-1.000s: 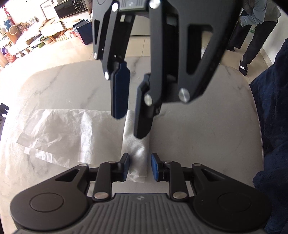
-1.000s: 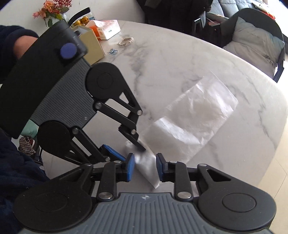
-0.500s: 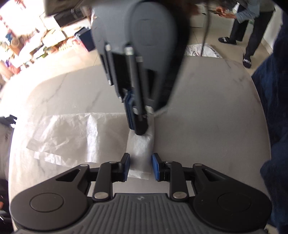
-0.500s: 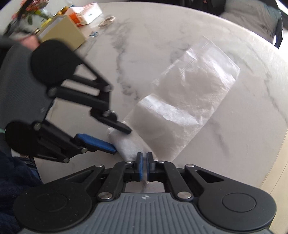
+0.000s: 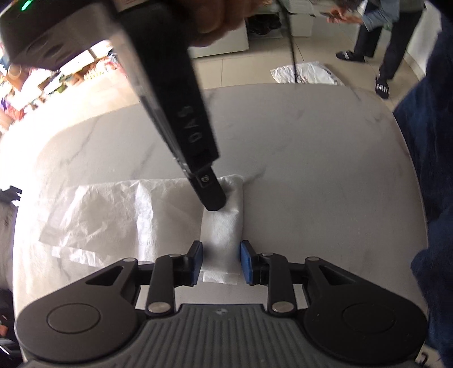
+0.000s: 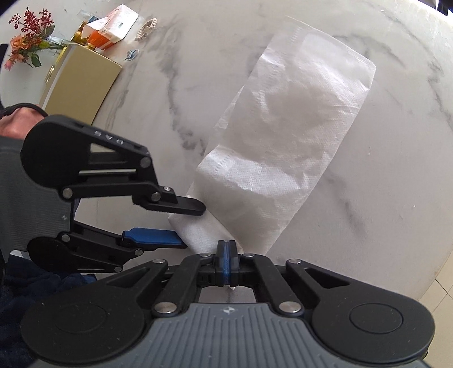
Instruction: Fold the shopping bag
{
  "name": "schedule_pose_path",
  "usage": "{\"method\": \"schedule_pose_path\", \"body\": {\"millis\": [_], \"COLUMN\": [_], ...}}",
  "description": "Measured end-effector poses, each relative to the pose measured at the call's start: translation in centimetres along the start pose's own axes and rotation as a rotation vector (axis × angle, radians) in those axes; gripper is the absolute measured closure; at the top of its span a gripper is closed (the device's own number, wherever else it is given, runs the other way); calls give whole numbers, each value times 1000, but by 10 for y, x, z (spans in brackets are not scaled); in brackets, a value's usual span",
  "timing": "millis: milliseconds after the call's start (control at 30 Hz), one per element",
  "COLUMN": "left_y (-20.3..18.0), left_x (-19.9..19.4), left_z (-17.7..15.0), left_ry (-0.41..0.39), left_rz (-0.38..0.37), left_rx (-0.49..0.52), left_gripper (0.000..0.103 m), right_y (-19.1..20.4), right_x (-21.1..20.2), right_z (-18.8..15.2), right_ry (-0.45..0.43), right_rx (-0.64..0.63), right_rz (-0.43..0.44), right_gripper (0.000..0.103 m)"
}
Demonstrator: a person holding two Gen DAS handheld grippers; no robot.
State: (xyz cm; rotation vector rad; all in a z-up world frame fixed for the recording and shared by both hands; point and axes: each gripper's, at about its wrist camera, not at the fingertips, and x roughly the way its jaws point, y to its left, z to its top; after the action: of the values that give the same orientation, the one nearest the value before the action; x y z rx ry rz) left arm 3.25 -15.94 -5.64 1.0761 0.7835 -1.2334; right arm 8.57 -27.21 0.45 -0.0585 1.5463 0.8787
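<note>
**pad_watcher:** Big change in the last second: the right claw (image 6: 226,252) went from wide apart over the bag end to pinched shut on the near corner of the white plastic shopping bag (image 6: 294,136). Its blue pads are pressed together with a sliver of film poking out below them. The left claw (image 5: 220,261) hasn't closed. Its pads are apart, straddling the narrow folded end of the bag, one on each side, with nothing gripped.

**foldnerd:** So one end is secured and the other is only bracketed. To me that reads as mid-fold. The end nearest both claws is already doubled into a thicker, whiter strip, while the far stretch lies flat and single on the tabletop (image 6: 390,175). Where's the bag relative to the left claw?

**pad_watcher:** The folded strip runs straight ahead of it, and the long flat part spreads off to its left. The right claw's finger comes down on the strip just ahead of the left claw's pads, so those two are crowding each other. That's the only real obstruction.

**foldnerd:** Anything else?

**pad_watcher:** Farther out from the right claw, well clear of the bag, there's a tan box (image 6: 82,82), an orange-and-white carton (image 6: 113,25) and flowers (image 6: 28,39). Beyond the tabletop, someone is standing on the tiled floor (image 5: 390,36).
</note>
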Motion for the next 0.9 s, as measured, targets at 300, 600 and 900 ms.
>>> {"method": "schedule_pose_path", "body": {"millis": [300,600,900], "left_y": [-18,-29,-63], "left_x": [-3,-7,-9], "left_z": [-3,-5,-13], "left_ry": [-19,-31,-57], "left_rz": [83,130,257], "left_rx": [118,208,378], "left_gripper": [73,73,77], "right_y": [-15,-34,-41], "right_x": [3,5,6], "right_z": [5,10,6], "right_ry": [16,51,36], "right_rx": [94,184,224], "right_rz": [45,118,157], "right_gripper": [103,103,103]}}
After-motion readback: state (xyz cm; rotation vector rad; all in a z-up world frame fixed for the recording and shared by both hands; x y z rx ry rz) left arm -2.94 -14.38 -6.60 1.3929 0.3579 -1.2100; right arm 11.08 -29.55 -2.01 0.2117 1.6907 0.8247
